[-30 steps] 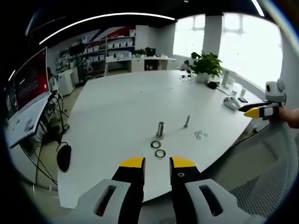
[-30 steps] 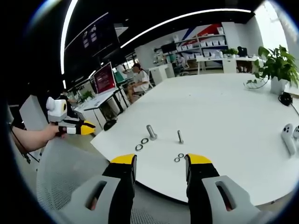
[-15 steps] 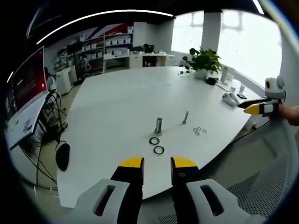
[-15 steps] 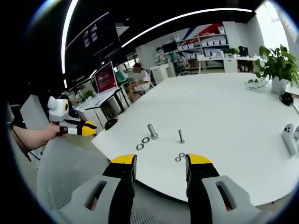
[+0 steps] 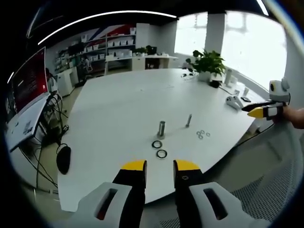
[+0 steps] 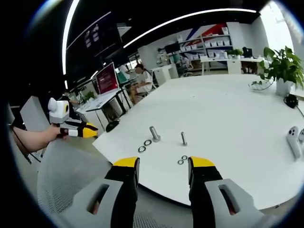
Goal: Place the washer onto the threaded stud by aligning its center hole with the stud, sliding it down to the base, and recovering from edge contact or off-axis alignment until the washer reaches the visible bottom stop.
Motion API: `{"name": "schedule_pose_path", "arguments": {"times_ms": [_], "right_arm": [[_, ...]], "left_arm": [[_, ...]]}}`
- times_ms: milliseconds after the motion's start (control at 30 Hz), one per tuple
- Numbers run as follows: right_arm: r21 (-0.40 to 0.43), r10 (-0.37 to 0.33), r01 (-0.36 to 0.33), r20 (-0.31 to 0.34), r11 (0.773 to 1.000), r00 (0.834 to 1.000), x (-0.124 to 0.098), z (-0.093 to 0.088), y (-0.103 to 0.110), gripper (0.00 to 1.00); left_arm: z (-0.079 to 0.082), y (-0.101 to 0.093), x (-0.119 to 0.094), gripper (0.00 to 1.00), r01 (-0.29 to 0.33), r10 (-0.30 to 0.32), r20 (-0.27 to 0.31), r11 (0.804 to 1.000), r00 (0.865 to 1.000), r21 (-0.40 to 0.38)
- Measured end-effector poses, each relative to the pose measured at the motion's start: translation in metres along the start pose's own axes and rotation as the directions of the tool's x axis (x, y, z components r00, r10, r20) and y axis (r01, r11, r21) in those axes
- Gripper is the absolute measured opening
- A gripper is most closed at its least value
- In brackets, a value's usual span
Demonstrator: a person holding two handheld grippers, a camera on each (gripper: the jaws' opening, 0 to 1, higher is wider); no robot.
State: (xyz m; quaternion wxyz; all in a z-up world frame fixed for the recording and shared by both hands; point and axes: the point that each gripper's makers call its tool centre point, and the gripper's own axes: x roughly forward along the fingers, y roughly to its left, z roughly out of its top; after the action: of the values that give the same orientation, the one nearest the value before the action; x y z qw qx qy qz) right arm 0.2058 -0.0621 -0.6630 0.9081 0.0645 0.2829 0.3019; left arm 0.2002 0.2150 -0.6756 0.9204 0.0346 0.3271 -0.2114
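Note:
On the white table [image 5: 118,109] a thick threaded stud [image 5: 162,129] stands upright, with a thinner stud [image 5: 189,120] to its right. Two large washers [image 5: 156,144] lie flat in front of the thick stud. A few small washers [image 5: 203,135] lie near the thin one. My left gripper [image 5: 159,166] hovers open off the table's near edge, nothing between its jaws. The right gripper view holds the same thick stud [image 6: 154,134], thin stud [image 6: 183,138], large washers [image 6: 145,146] and small washers [image 6: 182,159]. My right gripper [image 6: 164,164] is open and empty, short of the table edge.
A potted plant [image 5: 209,66] and white controllers [image 6: 294,137] sit on the table's far side. A mesh chair back [image 6: 71,180] lies below the grippers. A monitor [image 5: 28,80] and cables stand to the left. A person [image 6: 141,78] sits at a distant desk.
The left gripper view has shifted slightly with the hand. The studs and washers lie where they were, and both grippers stay open and off the table.

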Motion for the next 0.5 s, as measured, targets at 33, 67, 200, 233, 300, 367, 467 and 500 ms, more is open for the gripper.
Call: {"name": "schedule_pose_path", "arguments": {"times_ms": [33, 67, 200, 233, 300, 367, 467, 500], "right_arm": [[0.000, 0.000, 0.000, -0.001, 1.000, 1.000, 0.0000, -0.0002, 0.0001, 0.43], [0.001, 0.000, 0.000, -0.001, 1.000, 1.000, -0.0001, -0.0002, 0.0001, 0.43], [0.005, -0.003, 0.003, 0.001, 1.000, 1.000, -0.0005, -0.0003, -0.0005, 0.43], [0.005, -0.003, 0.003, 0.001, 1.000, 1.000, -0.0005, -0.0004, -0.0005, 0.43], [0.005, -0.003, 0.003, 0.001, 1.000, 1.000, -0.0005, -0.0004, -0.0006, 0.43], [0.006, -0.004, 0.004, -0.001, 1.000, 1.000, -0.0004, -0.0007, -0.0004, 0.43], [0.003, -0.005, 0.005, -0.004, 1.000, 1.000, -0.0001, -0.0011, -0.0003, 0.43], [0.003, -0.005, 0.005, -0.006, 1.000, 1.000, 0.0000, -0.0014, -0.0002, 0.43]], "left_arm": [[-0.0003, 0.0000, 0.0001, 0.20, 0.000, 0.000, -0.002, 1.000, 1.000, 0.001], [-0.0005, -0.0005, 0.0002, 0.20, 0.001, -0.001, -0.003, 1.000, 1.000, 0.002], [-0.0012, -0.0002, 0.0002, 0.20, 0.000, 0.000, -0.005, 1.000, 1.000, 0.003], [-0.0007, -0.0002, 0.0001, 0.20, 0.000, 0.000, -0.003, 1.000, 1.000, 0.003], [0.0003, -0.0008, -0.0005, 0.20, 0.000, 0.000, 0.001, 1.000, 1.000, 0.001], [0.0004, -0.0005, -0.0006, 0.20, 0.000, 0.000, 0.002, 1.000, 1.000, 0.001], [0.0007, 0.0007, -0.0007, 0.20, -0.002, 0.002, 0.006, 1.000, 1.000, 0.000], [0.0010, 0.0008, -0.0009, 0.20, -0.002, 0.002, 0.007, 1.000, 1.000, -0.001]]}}
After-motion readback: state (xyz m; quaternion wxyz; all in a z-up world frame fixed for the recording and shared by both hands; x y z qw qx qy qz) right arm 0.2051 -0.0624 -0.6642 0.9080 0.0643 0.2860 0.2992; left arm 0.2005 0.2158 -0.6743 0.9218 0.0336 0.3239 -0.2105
